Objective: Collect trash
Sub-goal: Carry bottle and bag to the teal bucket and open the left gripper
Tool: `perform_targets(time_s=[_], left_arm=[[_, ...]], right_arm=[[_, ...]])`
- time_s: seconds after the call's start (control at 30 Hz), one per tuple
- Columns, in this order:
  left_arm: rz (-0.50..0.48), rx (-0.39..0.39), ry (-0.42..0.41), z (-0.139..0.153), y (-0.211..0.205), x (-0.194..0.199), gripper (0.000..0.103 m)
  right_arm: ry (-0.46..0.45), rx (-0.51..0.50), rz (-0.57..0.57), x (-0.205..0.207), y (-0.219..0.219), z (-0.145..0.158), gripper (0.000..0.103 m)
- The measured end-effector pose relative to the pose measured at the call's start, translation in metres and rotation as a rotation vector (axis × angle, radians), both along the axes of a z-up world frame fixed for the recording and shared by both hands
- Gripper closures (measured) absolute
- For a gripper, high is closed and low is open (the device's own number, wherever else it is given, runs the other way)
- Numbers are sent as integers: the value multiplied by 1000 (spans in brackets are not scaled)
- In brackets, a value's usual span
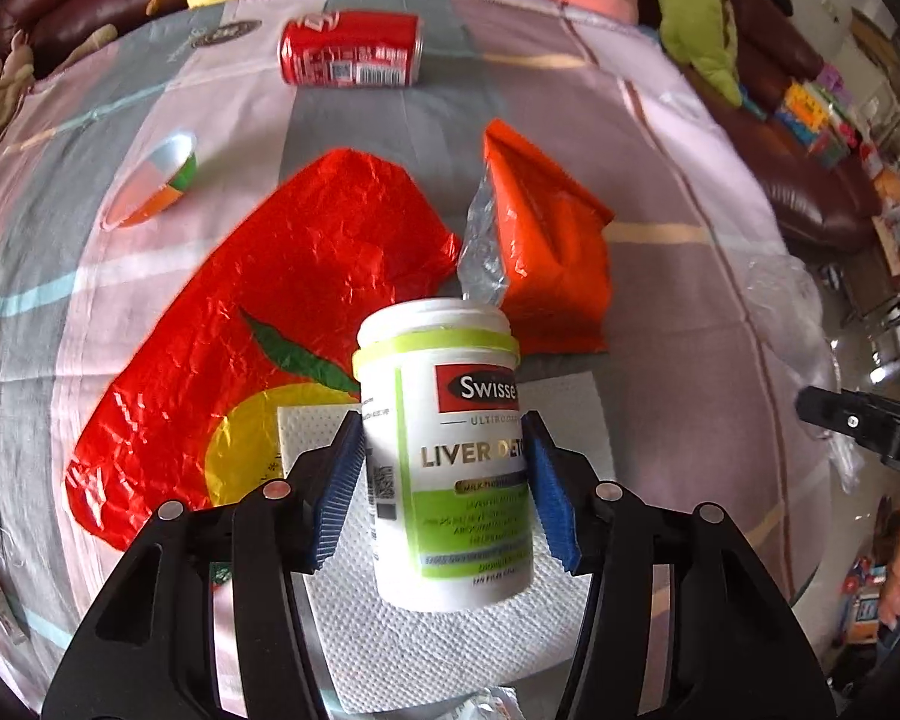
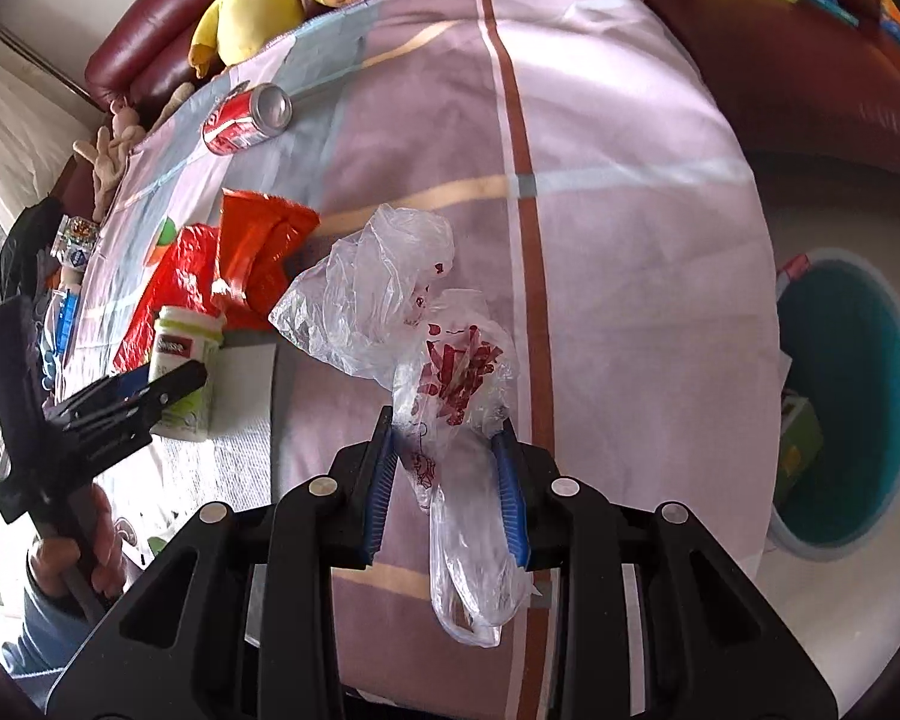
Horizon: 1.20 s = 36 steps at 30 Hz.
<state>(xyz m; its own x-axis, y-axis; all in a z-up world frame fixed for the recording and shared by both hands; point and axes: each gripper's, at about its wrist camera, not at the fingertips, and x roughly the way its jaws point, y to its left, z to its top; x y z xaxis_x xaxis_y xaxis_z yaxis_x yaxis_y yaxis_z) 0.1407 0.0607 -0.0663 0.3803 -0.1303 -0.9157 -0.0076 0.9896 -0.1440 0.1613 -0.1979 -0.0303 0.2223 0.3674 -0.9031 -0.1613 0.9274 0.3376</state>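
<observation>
1. Supplement bottle (image 1: 444, 456): white plastic tub with a green label and no cap visible, standing upright on a paper towel (image 1: 450, 630). Judged light and likely empty, rigid, with a smooth label that may slip. It is best taken at mid-body, where the left gripper (image 1: 444, 468) has its blue pads against both sides, jaws about half open and closed on the tub.

2. Clear plastic bag (image 2: 402, 300): thin film with red print, crumpled. Judged near weightless, limp and slippery, so it is best pinched at a gathered bunch. The right gripper (image 2: 447, 480) has narrow jaws pinching its twisted neck, with the rest of the bag billowing forward above the cloth.

3. Red crinkled bag (image 1: 270, 330): lies flat on the table with a fruit print. Judged soft and noisy film, to be taken at an edge fold.

4. Orange pouch (image 1: 546, 240): creased and partly puffed, just beyond the tub. Judged light.

5. Soda can (image 1: 351, 48): lies on its side at the far edge. Judged stiff but dentable, and liable to roll.

6. Table (image 2: 630, 180): covered with a striped pink-grey cloth that is loose enough to drag under a sliding object.

7. Teal bin (image 2: 846, 396): stands on the floor beside the table, on the right gripper's side, and already holds some items.

8. Room: a dark red sofa (image 2: 810, 60) with plush toys lies beyond the table.
</observation>
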Motion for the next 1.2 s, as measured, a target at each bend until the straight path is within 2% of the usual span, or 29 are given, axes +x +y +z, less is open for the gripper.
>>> perform_targets(time_s=[0.13,0.2,0.37,0.5,0.63,0.83,1.2], left_arm=[[-1,43,-12,0,-3,-6,51],[-2,34,-32,7,-3,-10,51],[-23,20,-97,40,-8,-19,51],[-79,27,-138,62,-29,-19,51],[-143,33,-154,72,-64,-11,51],[-265,42,-153,75,-134,0,51],[-519,71,-104,54,-277,18,51]], right_arm=[[8,13,-10,-2,-1,-4,74],[5,22,-13,-3,-1,-2,74],[-15,53,-22,-2,-6,7,74],[-39,84,-48,-2,-19,17,74],[-61,98,-102,-2,-42,24,74],[-90,109,-220,-13,-103,31,74],[-133,128,-484,-54,-235,27,74]])
